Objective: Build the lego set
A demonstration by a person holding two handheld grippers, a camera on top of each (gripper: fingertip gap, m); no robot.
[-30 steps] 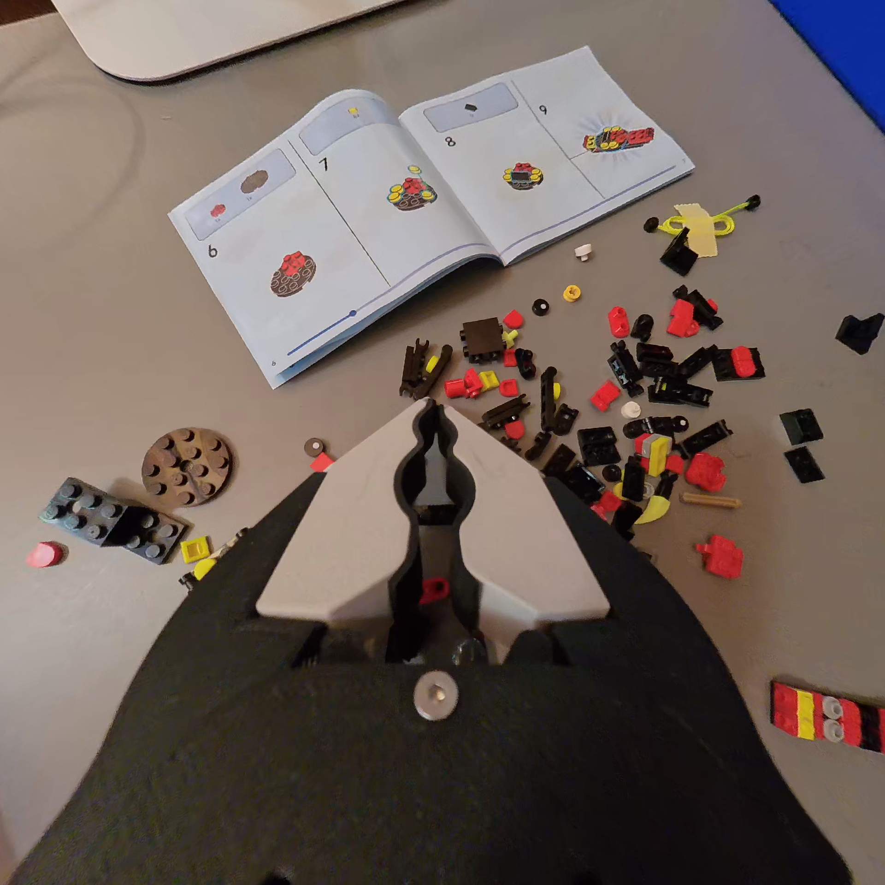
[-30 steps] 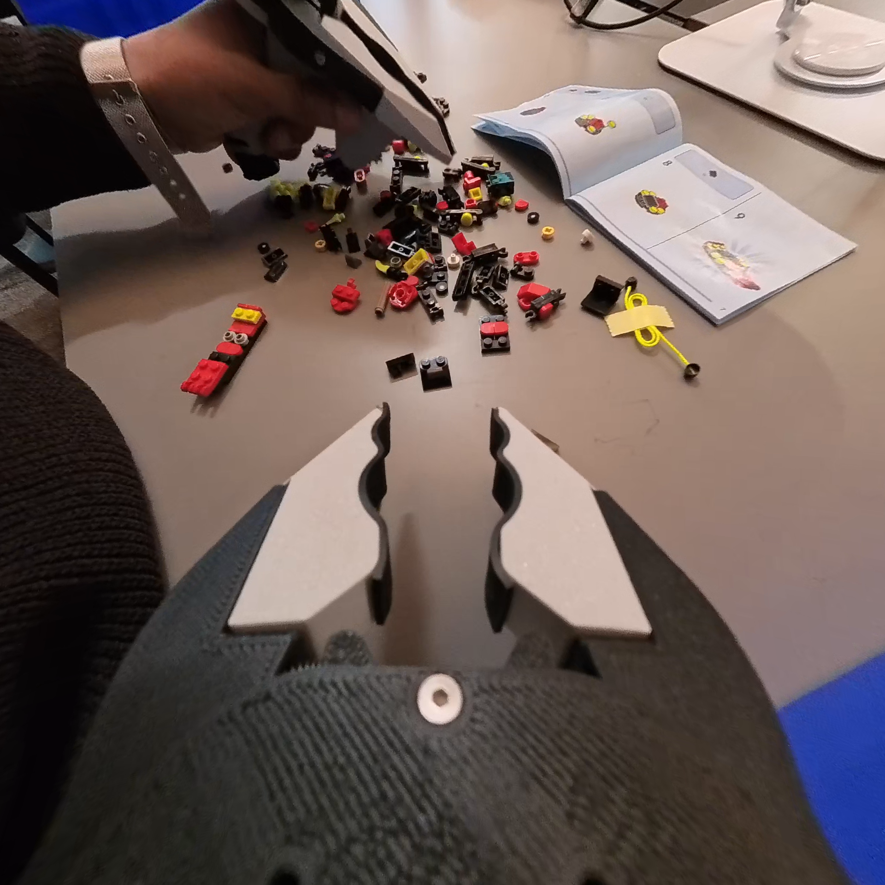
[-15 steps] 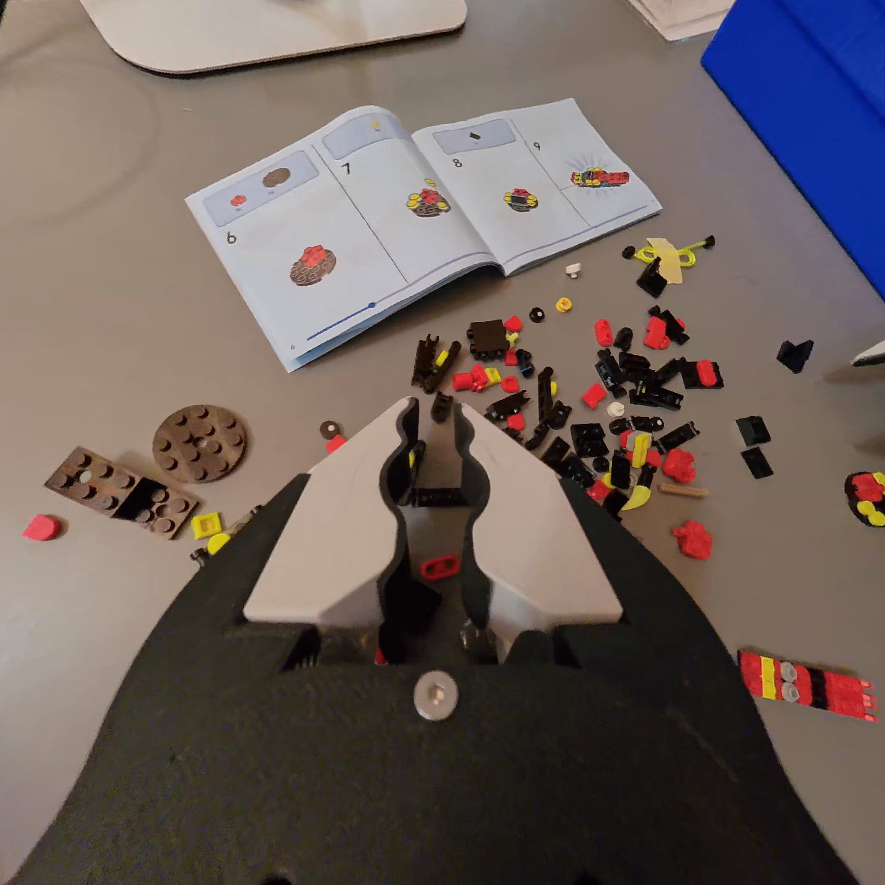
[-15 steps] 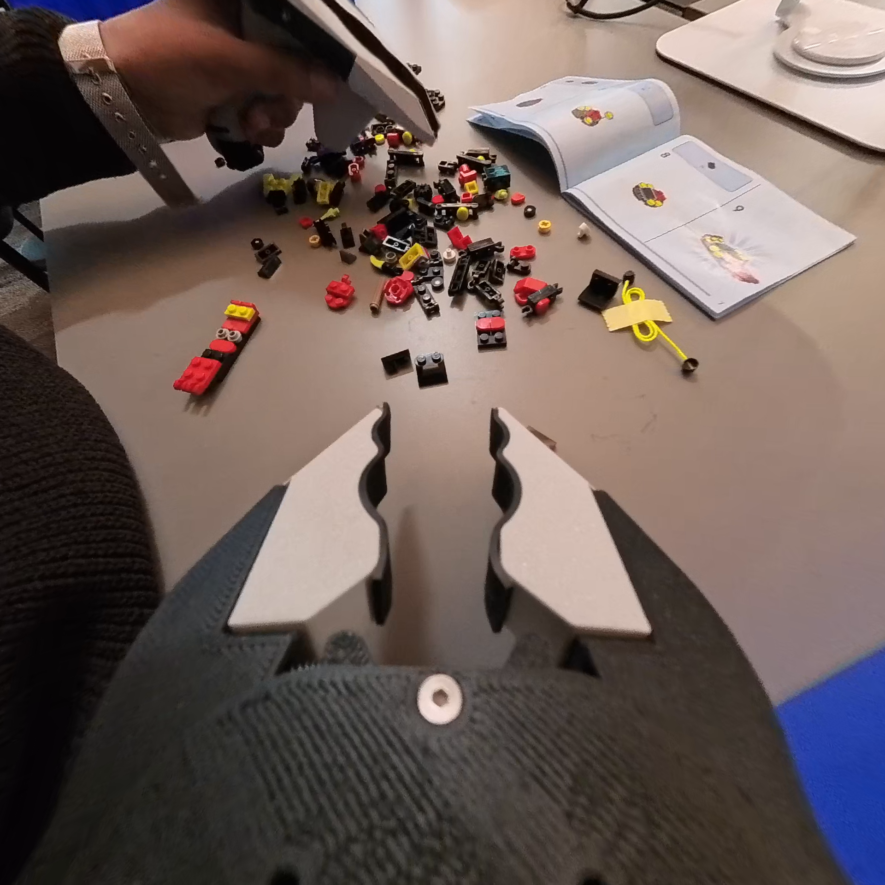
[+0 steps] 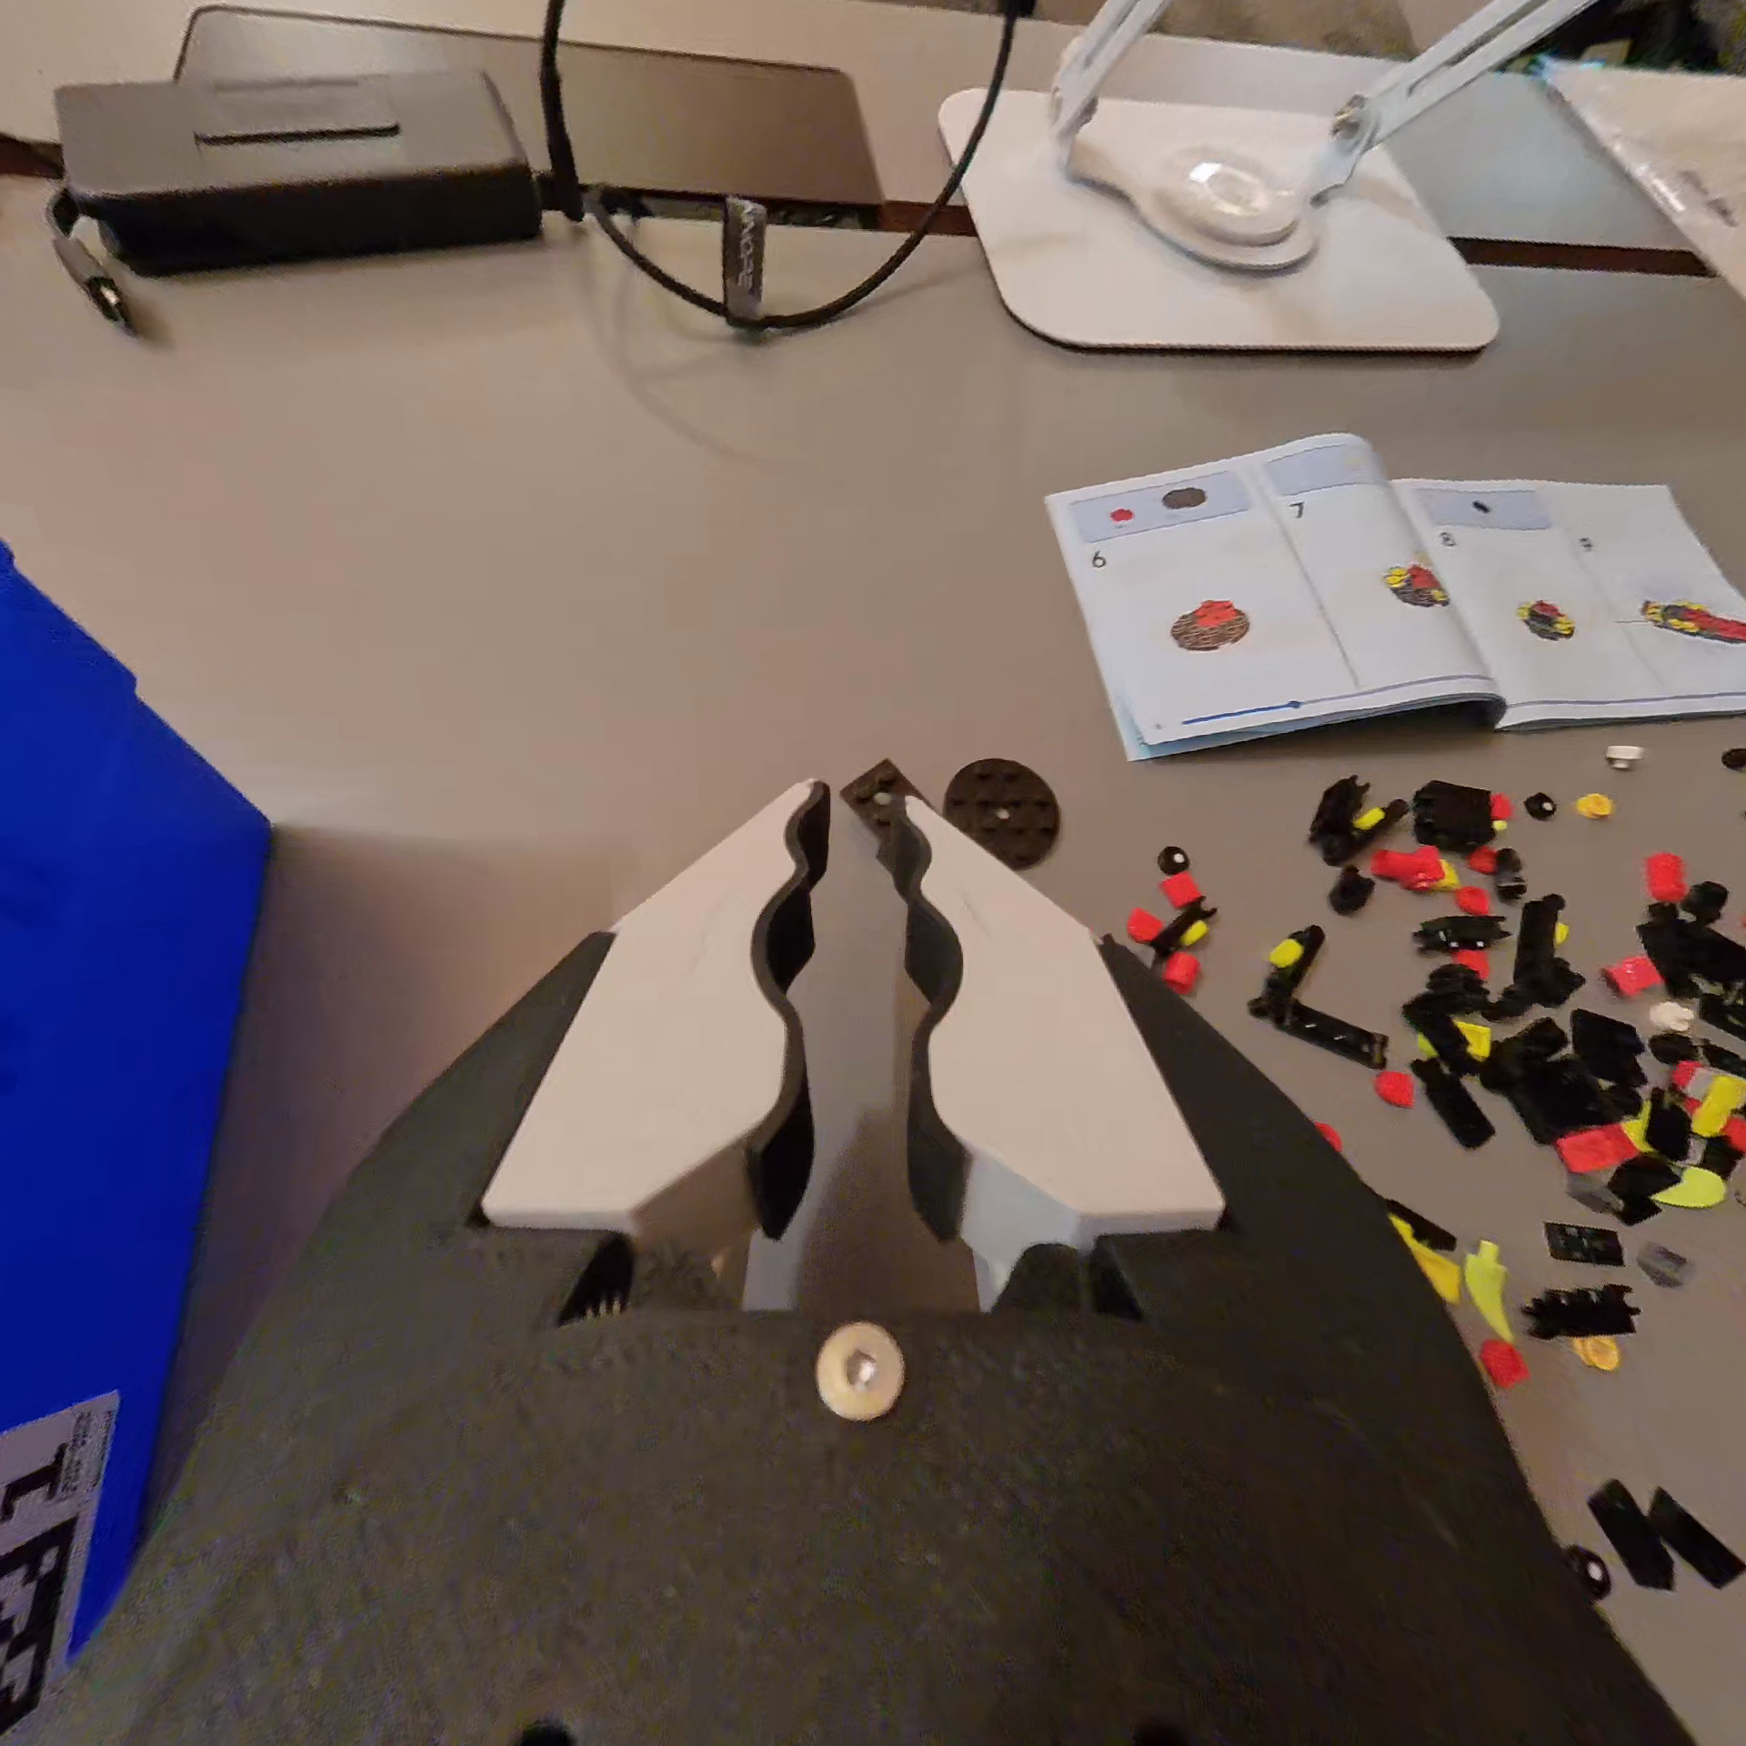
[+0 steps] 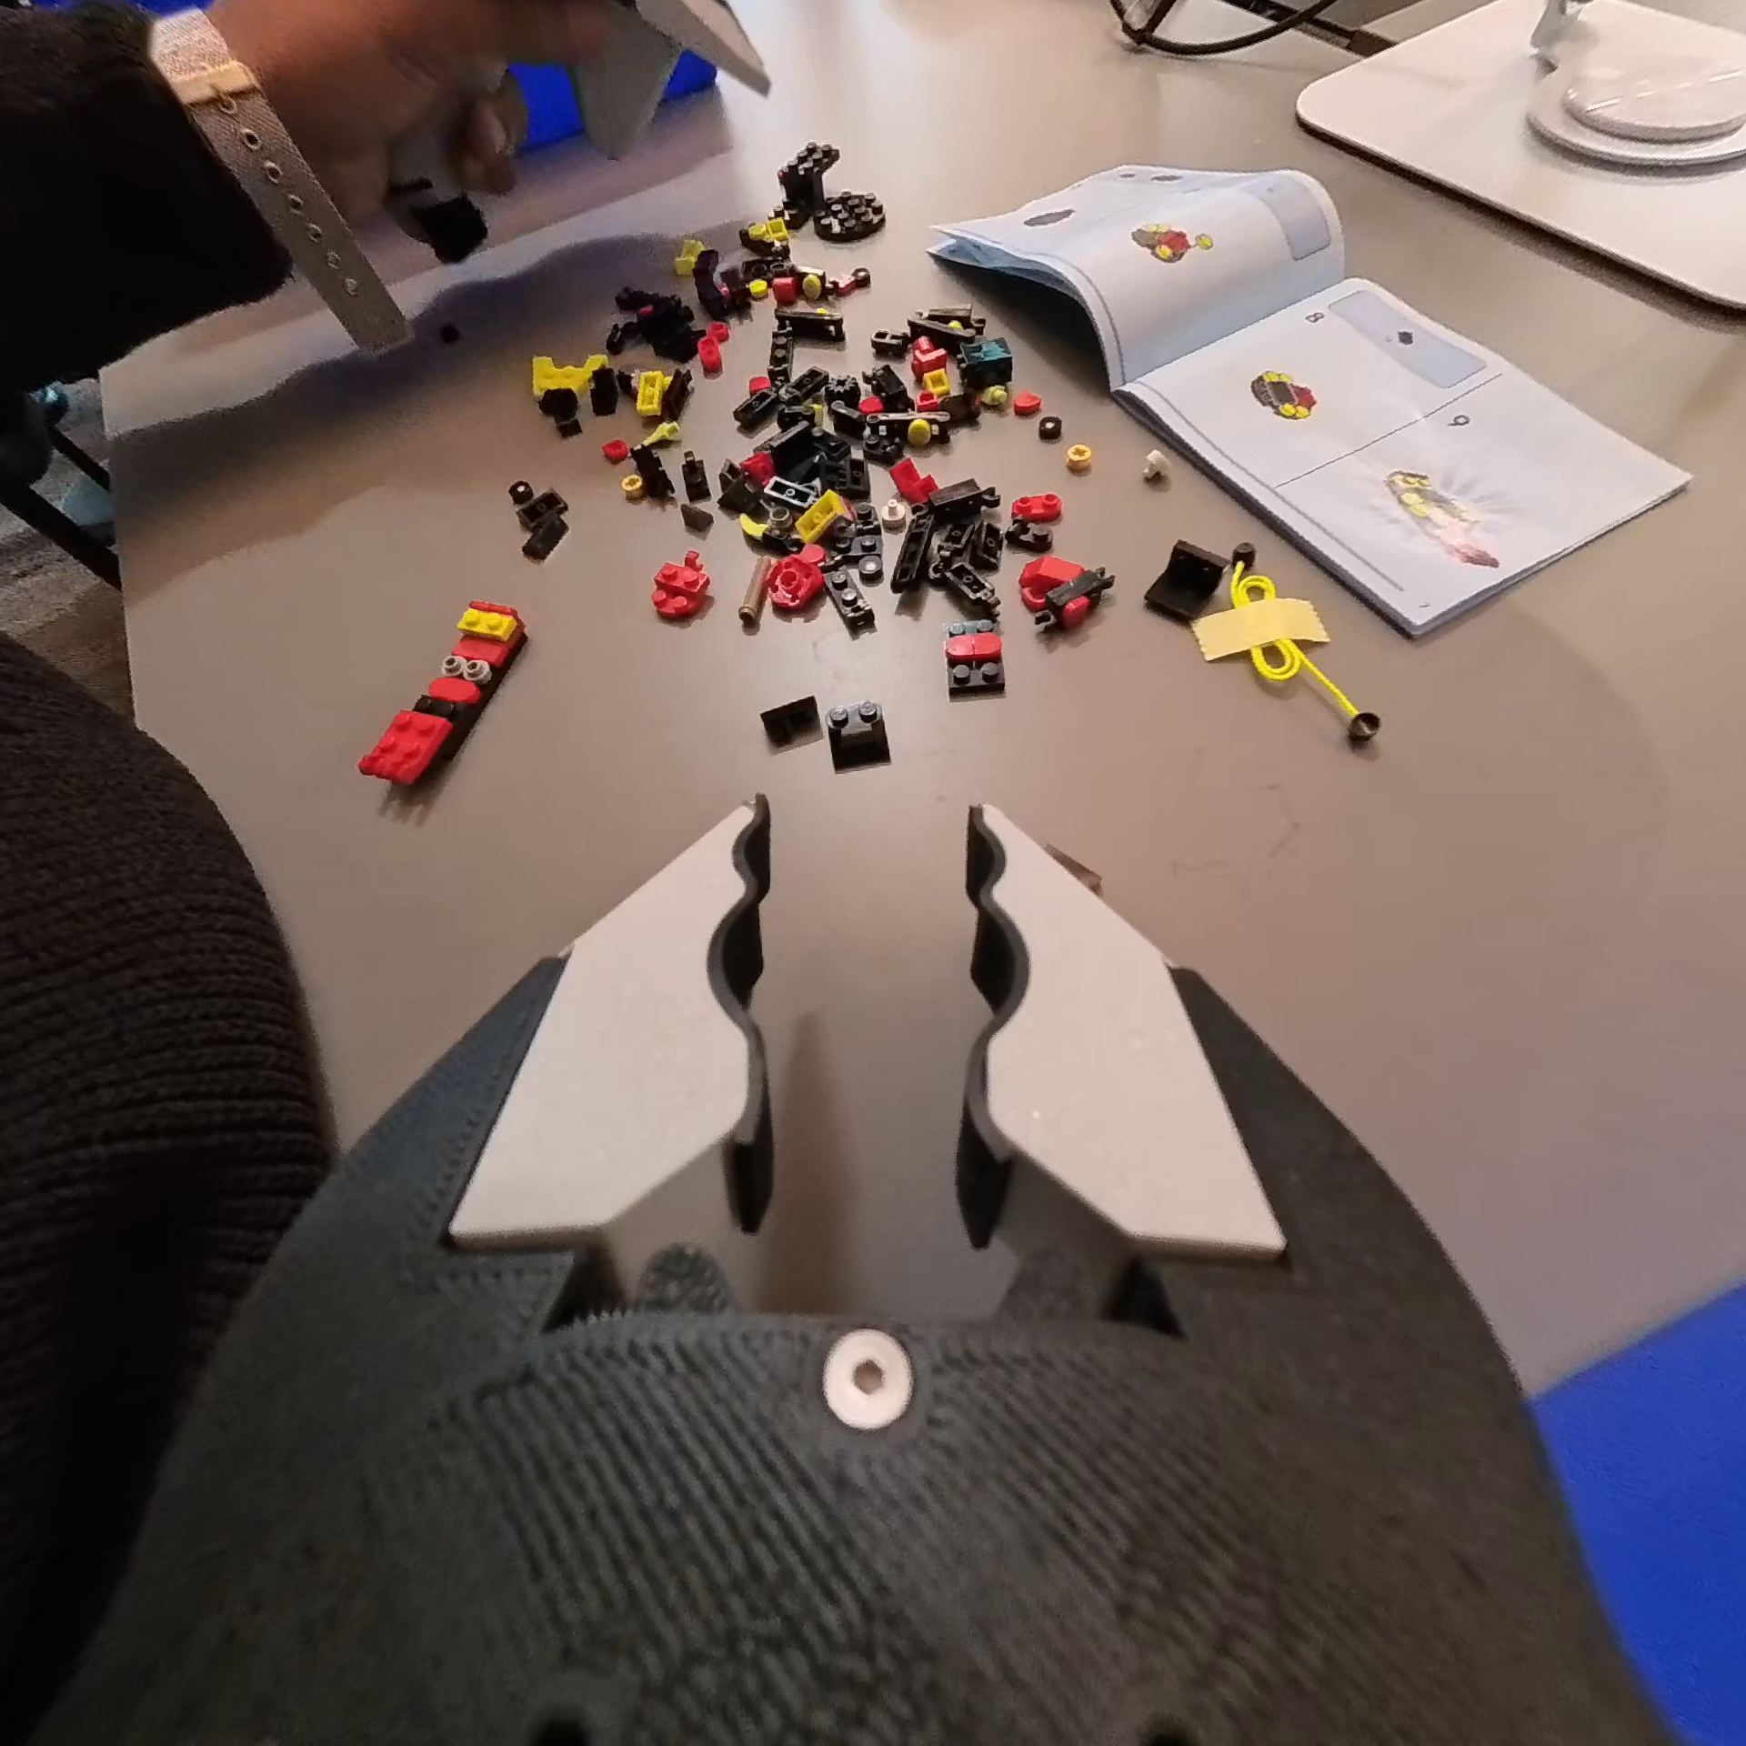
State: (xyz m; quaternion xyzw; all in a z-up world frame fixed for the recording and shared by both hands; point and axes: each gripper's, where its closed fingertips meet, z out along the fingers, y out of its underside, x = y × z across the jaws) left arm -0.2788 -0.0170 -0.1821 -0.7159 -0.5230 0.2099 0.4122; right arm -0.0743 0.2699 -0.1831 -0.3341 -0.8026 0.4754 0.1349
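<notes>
My left gripper is slightly open and empty, held above the table left of the pile of loose red, black and yellow Lego pieces. Beyond its tips lie a dark rectangular plate and a dark round plate. The open instruction booklet lies at the right. My right gripper is open and empty over bare table, short of the pile. A built red, black and yellow strip lies at the left. The left gripper shows raised in a hand at the top.
A blue bin stands close on the left. A white lamp base, a black power brick and a cable are at the back. A yellow string with tape lies by the booklet. A dark sleeve fills the left. About 35 cm separates my left fingertips from my right. The dark round plate is about 5 cm from my left fingertips and 30 cm from my right. Look for it in the right wrist view too.
My left gripper went from shut to slightly open and swung left off the pile toward the dark plates. The right gripper has stayed still and open.
</notes>
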